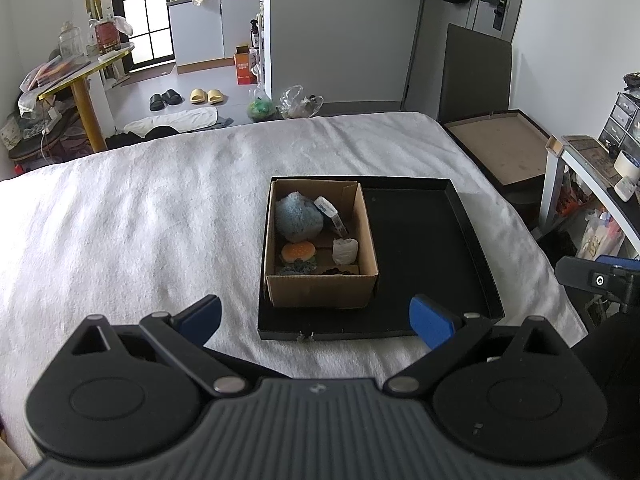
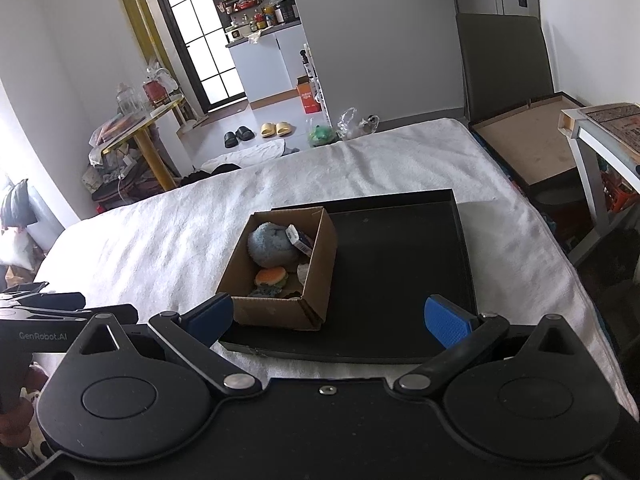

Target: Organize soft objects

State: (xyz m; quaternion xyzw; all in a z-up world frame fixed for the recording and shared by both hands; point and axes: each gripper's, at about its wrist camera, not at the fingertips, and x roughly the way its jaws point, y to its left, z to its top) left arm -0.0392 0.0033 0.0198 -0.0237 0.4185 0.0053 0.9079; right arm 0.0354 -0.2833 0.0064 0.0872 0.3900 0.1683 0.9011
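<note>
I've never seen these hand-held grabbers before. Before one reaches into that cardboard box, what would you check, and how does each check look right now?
1. Left gripper open and holding nothing: ok.
2. Right gripper open and holding nothing: ok.
3. Cardboard box open at the top, nothing covering it: ok.
4. Soft things within view in the box, namely the blue plush and the burger toy: ok.
5. Bare space in the black tray beside the box for setting things down: ok.
6. Whether anything lies hidden under the blue plush: cannot tell.
</note>
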